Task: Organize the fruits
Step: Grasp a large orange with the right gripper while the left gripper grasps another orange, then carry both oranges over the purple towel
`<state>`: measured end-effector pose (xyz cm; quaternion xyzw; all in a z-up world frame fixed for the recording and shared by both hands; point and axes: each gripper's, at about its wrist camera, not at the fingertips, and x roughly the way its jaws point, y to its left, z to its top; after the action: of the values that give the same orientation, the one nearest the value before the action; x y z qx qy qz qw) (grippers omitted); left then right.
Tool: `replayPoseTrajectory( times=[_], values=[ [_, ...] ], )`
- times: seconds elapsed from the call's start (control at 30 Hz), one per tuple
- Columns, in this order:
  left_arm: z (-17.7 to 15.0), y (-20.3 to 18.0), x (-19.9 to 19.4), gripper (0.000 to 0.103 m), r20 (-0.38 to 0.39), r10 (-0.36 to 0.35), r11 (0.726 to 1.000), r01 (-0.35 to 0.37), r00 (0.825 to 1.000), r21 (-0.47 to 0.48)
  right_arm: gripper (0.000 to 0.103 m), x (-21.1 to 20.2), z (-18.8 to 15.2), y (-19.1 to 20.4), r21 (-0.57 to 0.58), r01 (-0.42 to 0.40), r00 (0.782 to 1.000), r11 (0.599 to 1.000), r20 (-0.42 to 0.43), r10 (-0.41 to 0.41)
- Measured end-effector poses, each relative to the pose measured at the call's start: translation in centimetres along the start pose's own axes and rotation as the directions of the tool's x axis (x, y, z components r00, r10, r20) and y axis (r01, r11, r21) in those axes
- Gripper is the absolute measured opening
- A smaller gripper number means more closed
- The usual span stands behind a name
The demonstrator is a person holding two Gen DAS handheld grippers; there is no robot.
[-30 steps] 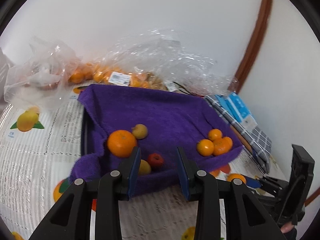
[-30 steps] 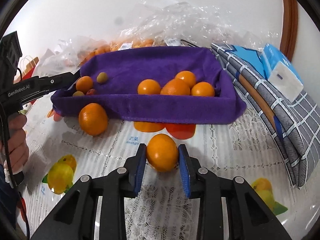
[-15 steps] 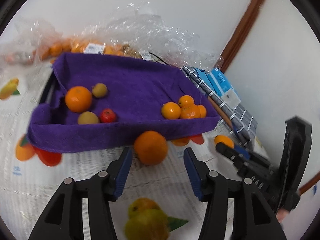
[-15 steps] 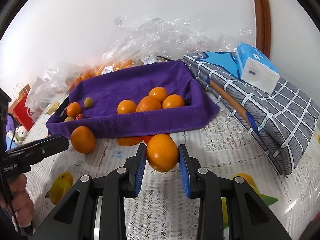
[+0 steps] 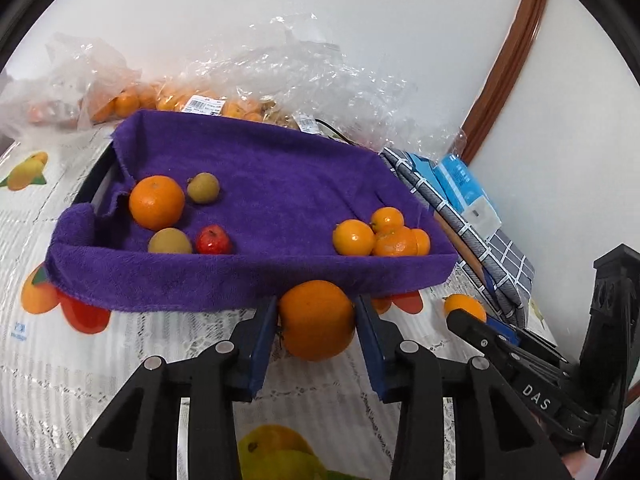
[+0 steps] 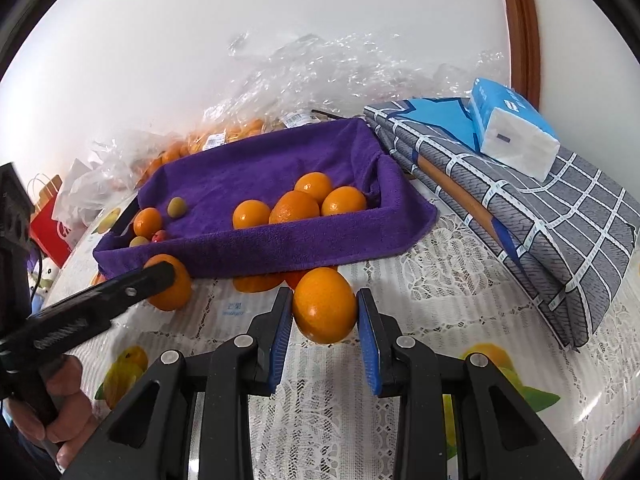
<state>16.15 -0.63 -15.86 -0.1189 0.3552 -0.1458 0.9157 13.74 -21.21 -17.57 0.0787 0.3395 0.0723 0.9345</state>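
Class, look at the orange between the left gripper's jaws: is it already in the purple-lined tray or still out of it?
Out. The orange sits on the tablecloth in front of the tray.

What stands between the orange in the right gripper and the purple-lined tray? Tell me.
Only the tray's near wall, draped in purple towel, rises between the orange in the right gripper and the tray floor. Above that wall nothing visible blocks it; four oranges already fill the right end.
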Motion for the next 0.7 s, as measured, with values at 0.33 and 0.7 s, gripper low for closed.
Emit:
replayPoseTrajectory(
  times=[0.33, 0.7],
  values=[
    [-0.1, 0.4, -1.3, 0.038, 0.046, -0.020, 1.000, 0.021, 0.999, -0.017, 0.032, -0.3, 0.1, -0.1, 0.015, -0.029, 0.999, 0.999, 0.023, 0.029],
    [0.4, 1.8, -3.0, 0.038, 0.119, -0.016, 0.996, 0.027, 0.993, -0.087, 0.032, -1.1, 0.3, -0.8, 0.047, -0.049, 0.996, 0.998, 0.080, 0.045]
  ],
)
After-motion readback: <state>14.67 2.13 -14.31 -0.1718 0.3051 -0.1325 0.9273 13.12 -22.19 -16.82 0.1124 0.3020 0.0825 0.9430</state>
